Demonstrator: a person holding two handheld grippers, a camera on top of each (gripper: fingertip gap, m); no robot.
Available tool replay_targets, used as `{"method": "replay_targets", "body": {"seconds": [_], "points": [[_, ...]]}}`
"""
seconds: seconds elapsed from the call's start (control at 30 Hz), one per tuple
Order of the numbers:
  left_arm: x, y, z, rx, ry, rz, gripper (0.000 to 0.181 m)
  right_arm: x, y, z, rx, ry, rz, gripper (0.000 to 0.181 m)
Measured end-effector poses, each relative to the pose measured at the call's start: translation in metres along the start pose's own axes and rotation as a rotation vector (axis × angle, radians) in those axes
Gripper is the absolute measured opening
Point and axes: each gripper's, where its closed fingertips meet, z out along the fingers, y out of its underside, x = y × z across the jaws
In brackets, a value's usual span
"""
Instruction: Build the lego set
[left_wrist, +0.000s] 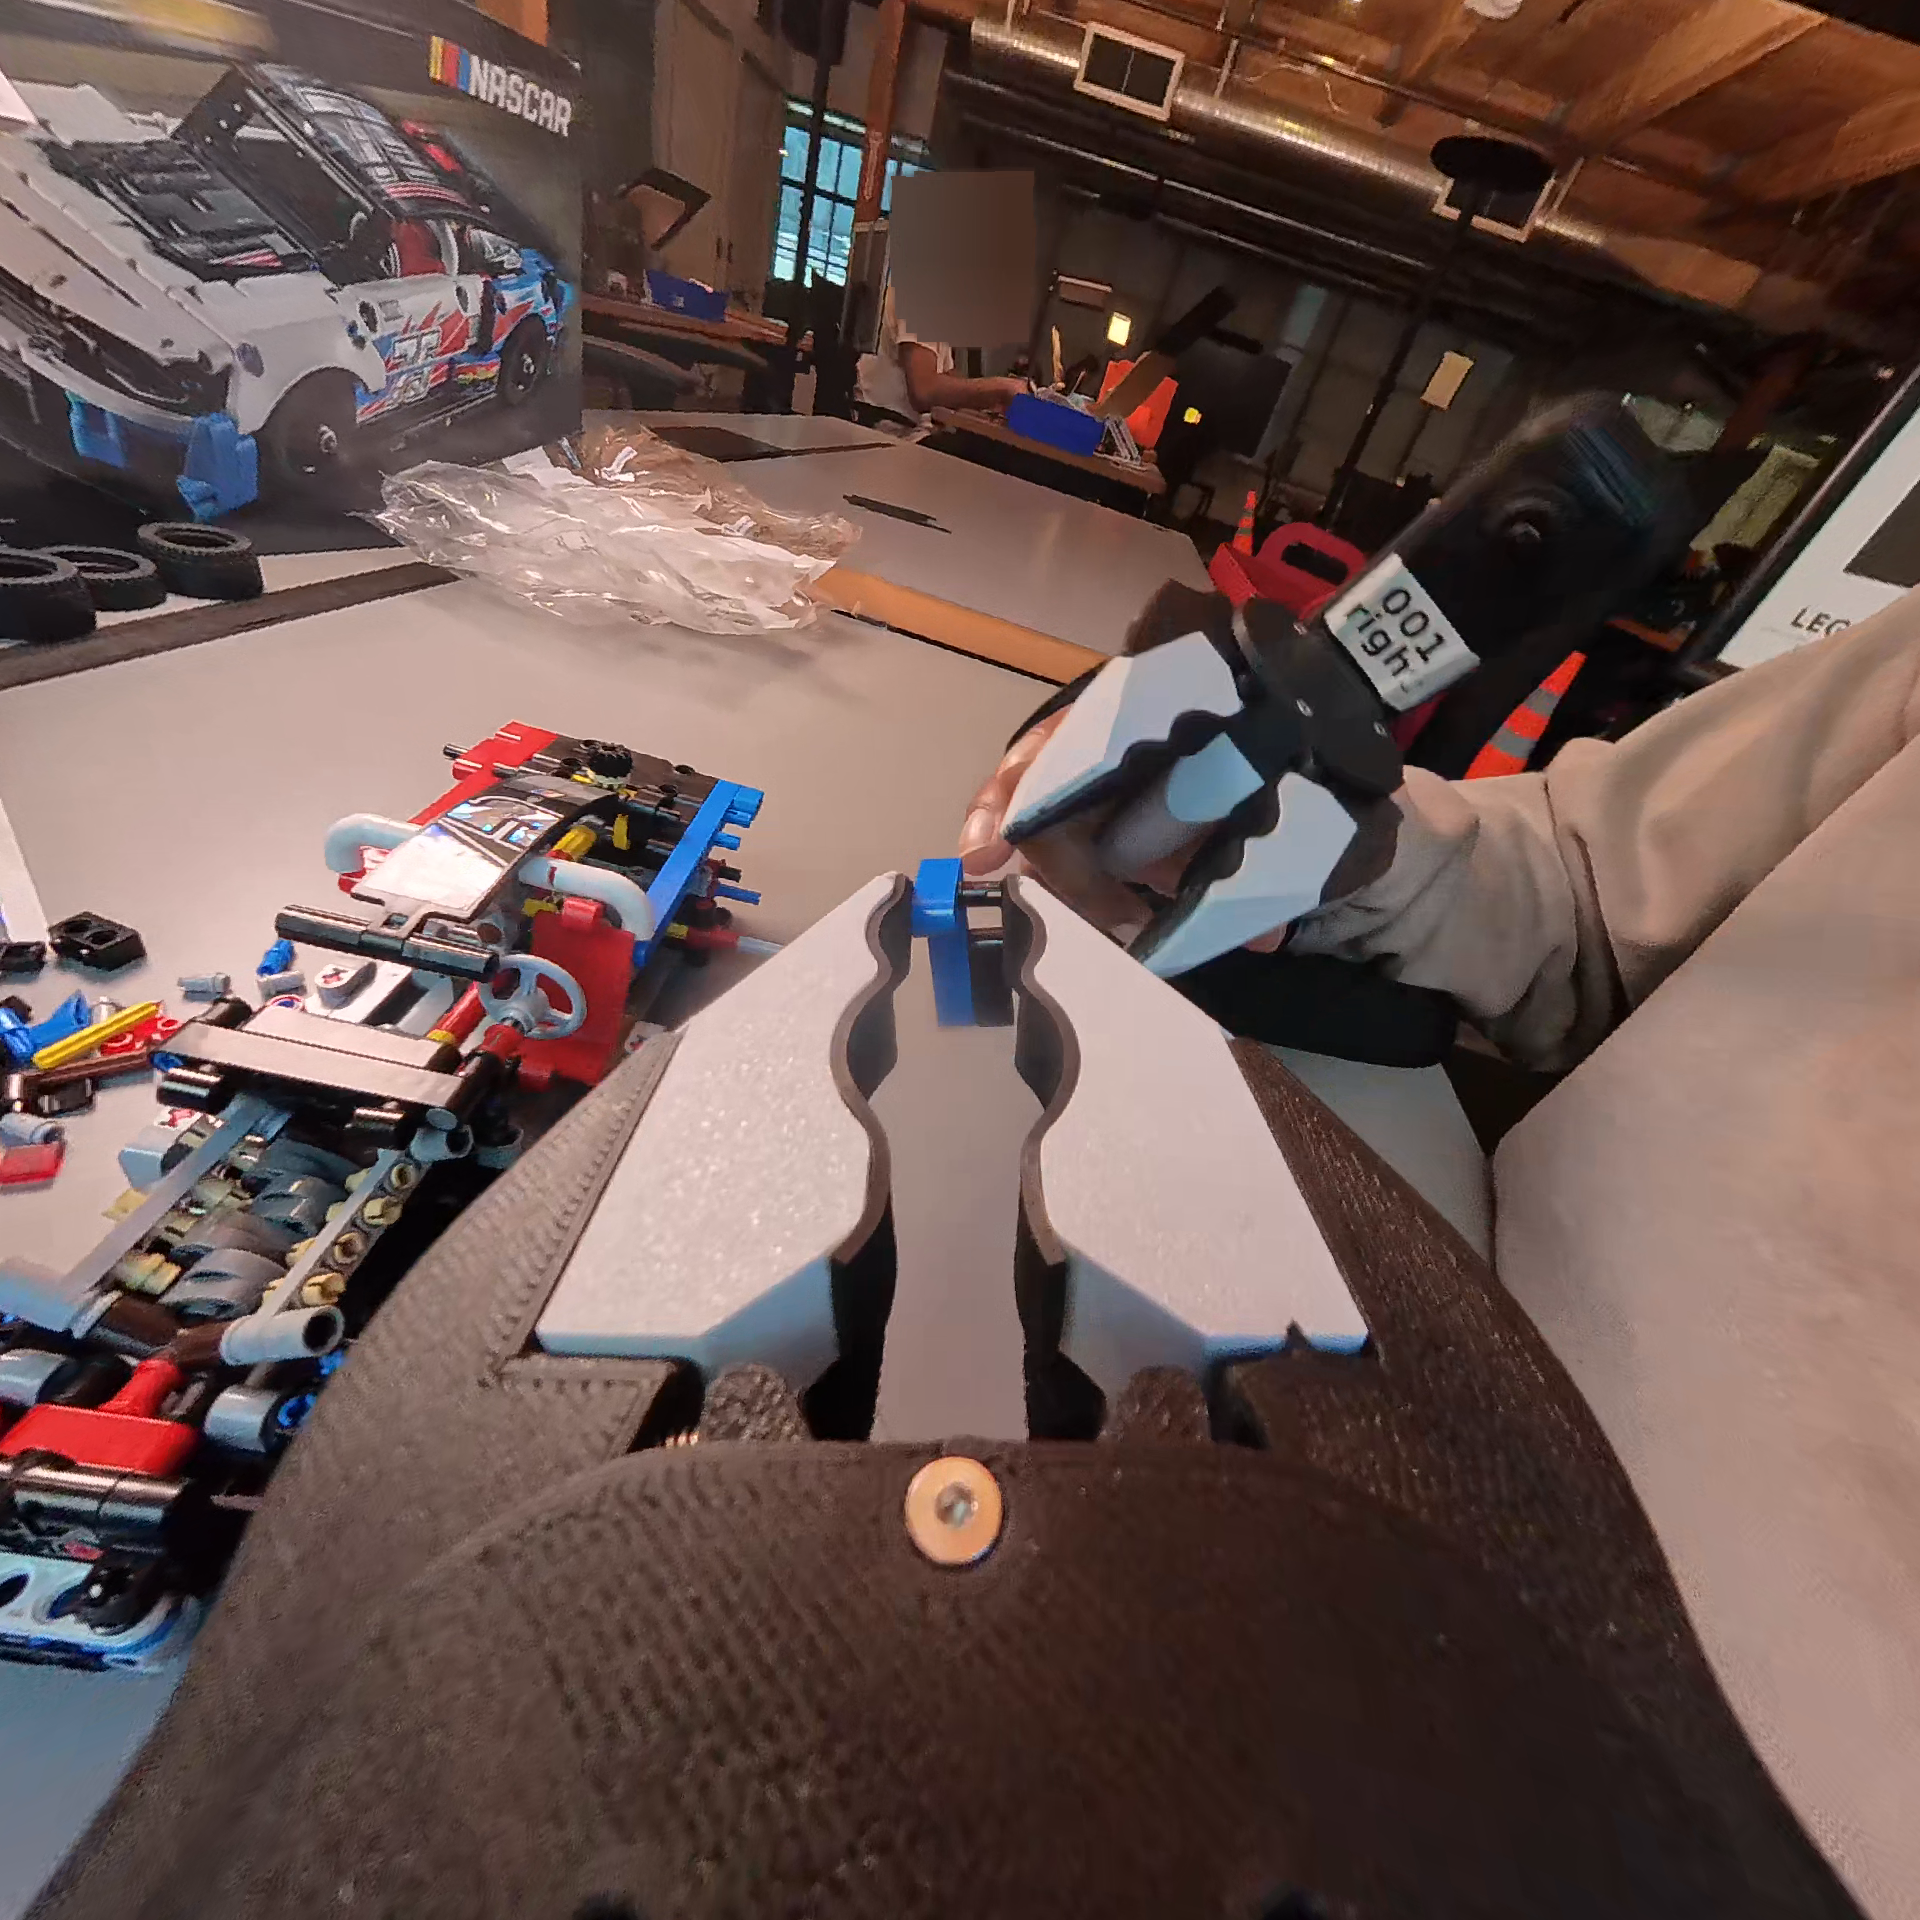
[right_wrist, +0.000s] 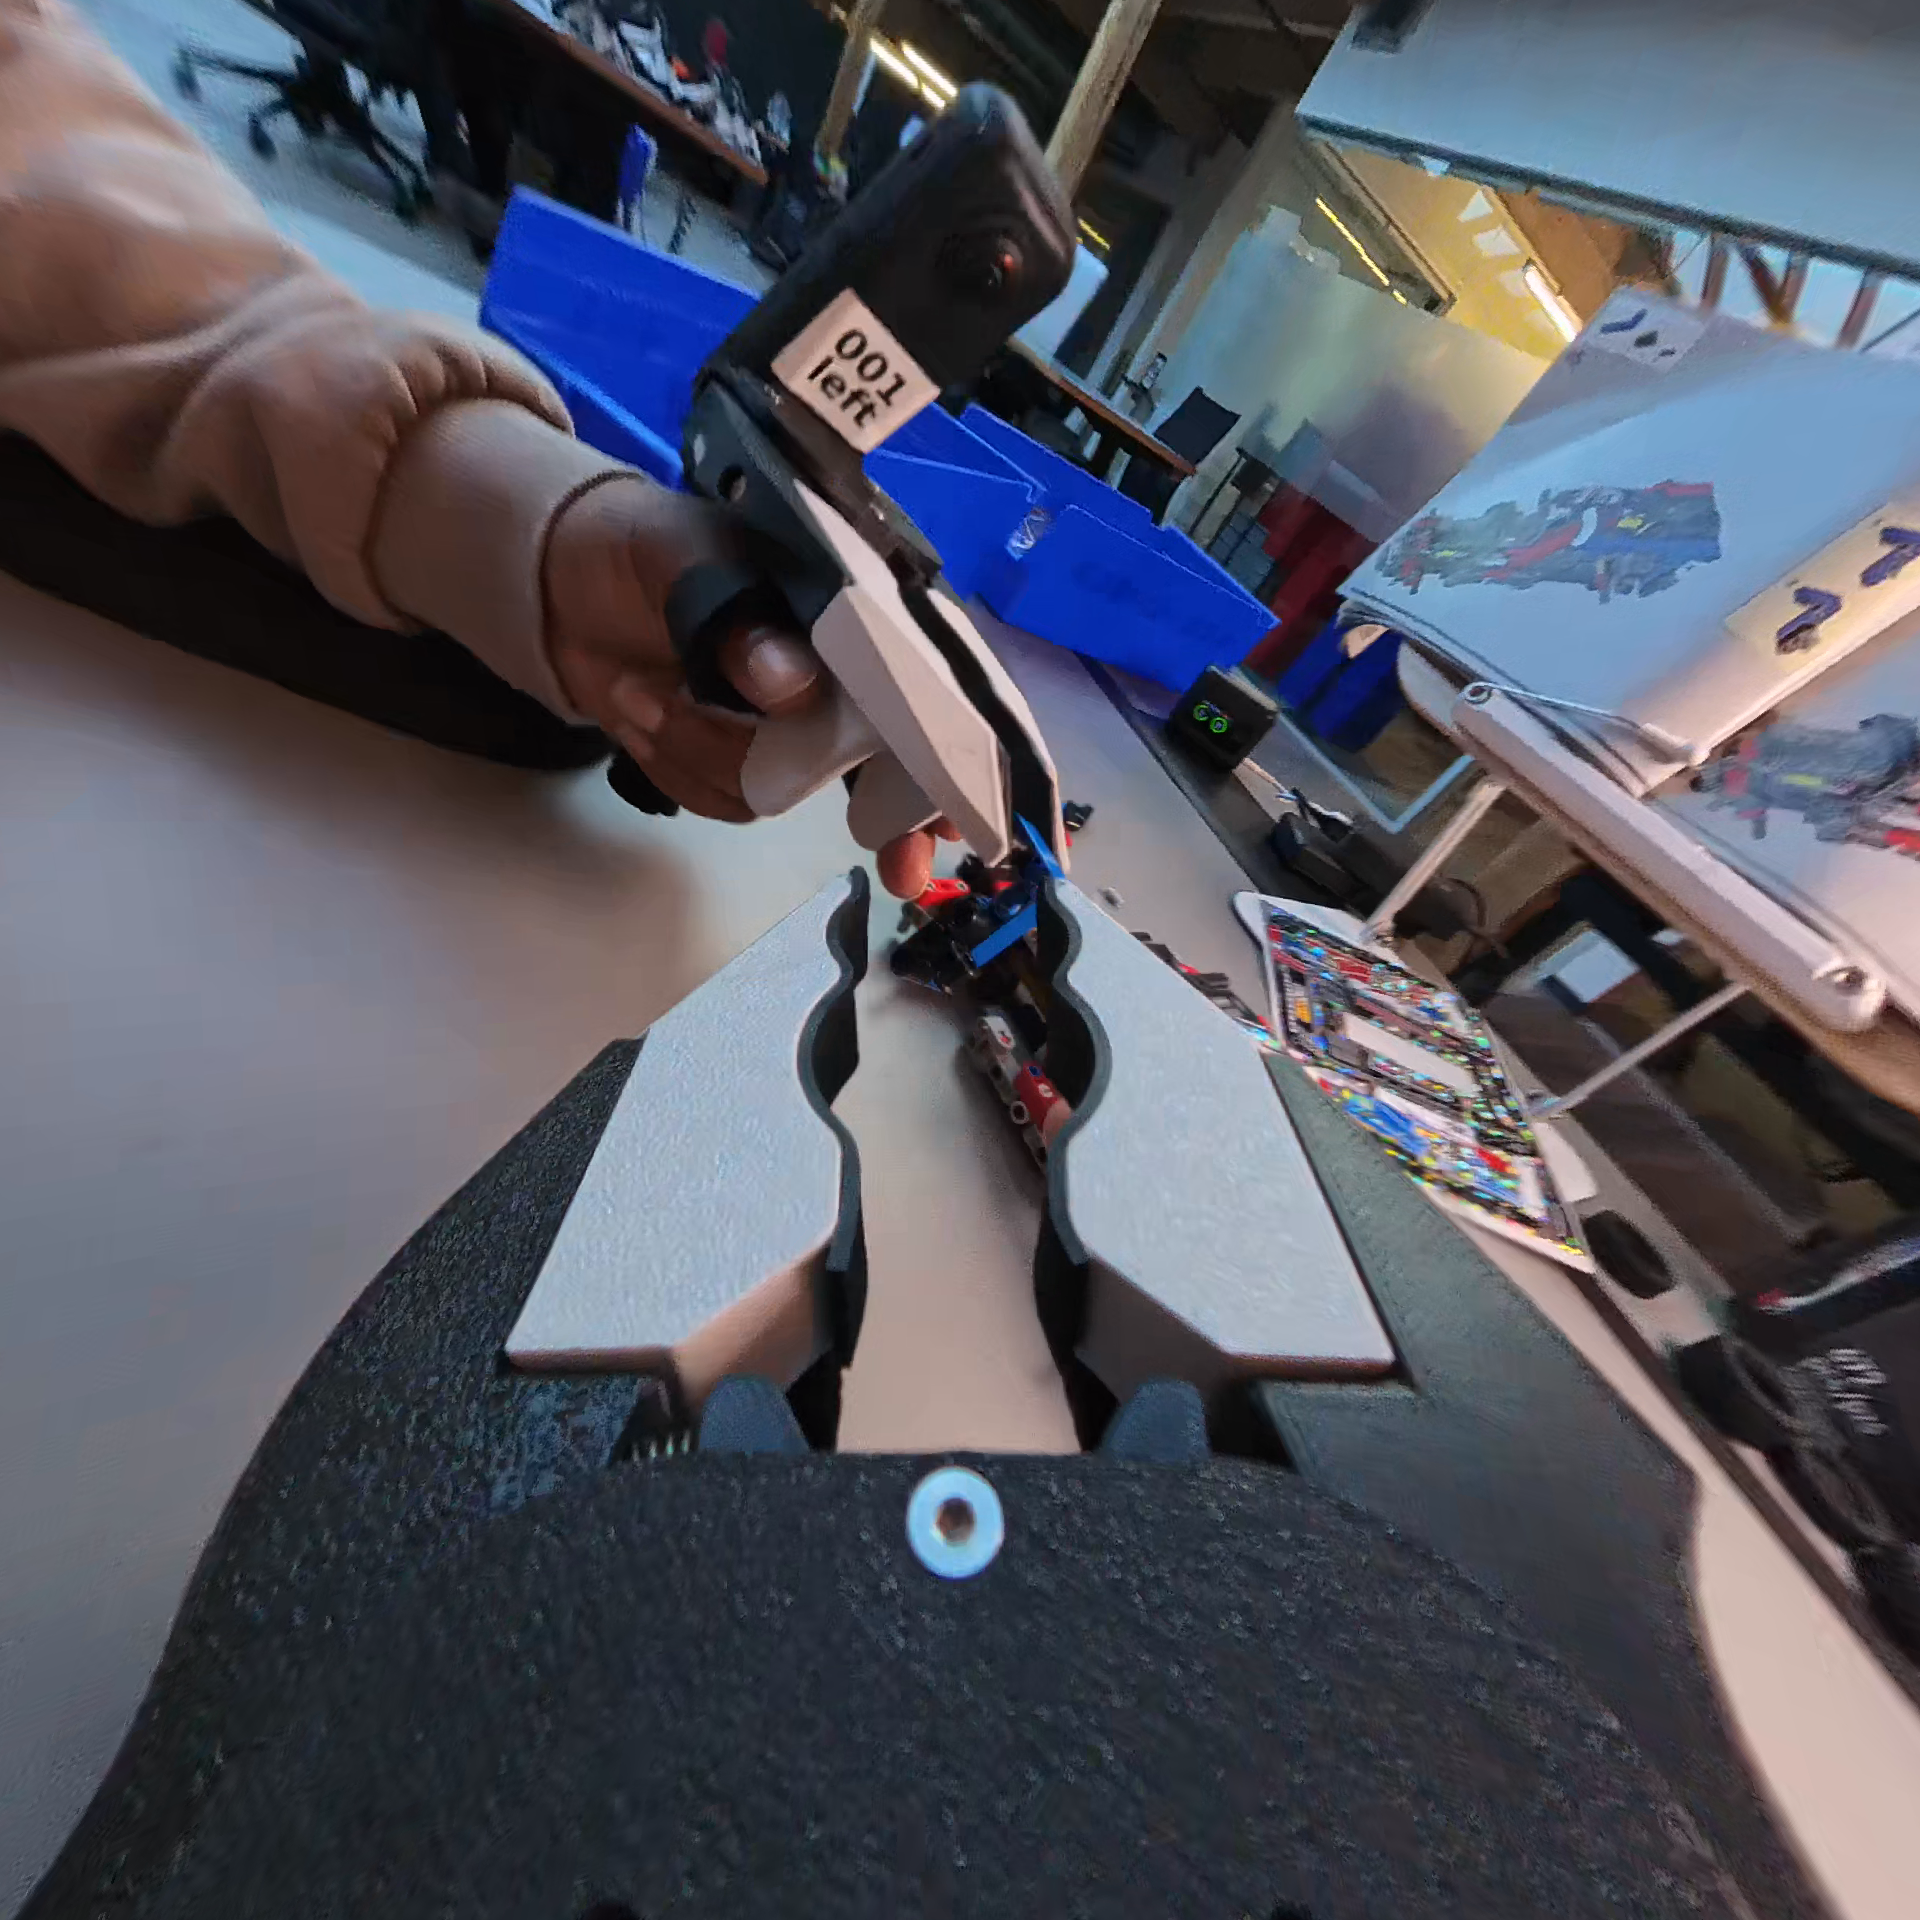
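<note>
My left gripper (left_wrist: 954, 896) is shut on a small blue lego piece (left_wrist: 948, 961) with a black pin, held above the grey table (left_wrist: 883, 707). My right gripper (left_wrist: 1081, 894) is open and empty just right of that piece; a fingertip of the hand holding it touches the piece's top. The half-built car chassis (left_wrist: 436, 987), in red, black, blue and grey, lies on the table to the left. In the right wrist view my right gripper (right_wrist: 956, 906) is open, and the left gripper (right_wrist: 1029, 844) holds the blue piece (right_wrist: 1034, 847) just beyond its tips, above the chassis (right_wrist: 987, 935).
Loose small parts (left_wrist: 73, 1029) lie left of the chassis. Black tyres (left_wrist: 114, 577), the set's box (left_wrist: 270, 270) and empty plastic bags (left_wrist: 613, 540) stand at the back. A sticker sheet (right_wrist: 1392, 1060), an instruction booklet on a stand (right_wrist: 1621, 561) and blue bins (right_wrist: 1091, 561) are on the right. Left and right tips are no more than a few centimetres apart.
</note>
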Motion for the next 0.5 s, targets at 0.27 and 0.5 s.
{"method": "replay_targets", "body": {"seconds": [0.27, 0.5], "points": [[0.029, 0.006, 0.000, -0.034, 0.091, 0.241, 0.014, -0.006, -0.004, -0.004, 0.070, -0.196, 0.404, 0.012], [0.045, 0.008, -0.002, -0.033, 0.166, 0.287, 0.014, -0.012, -0.008, -0.005, 0.089, -0.277, 0.475, 0.017]]}}
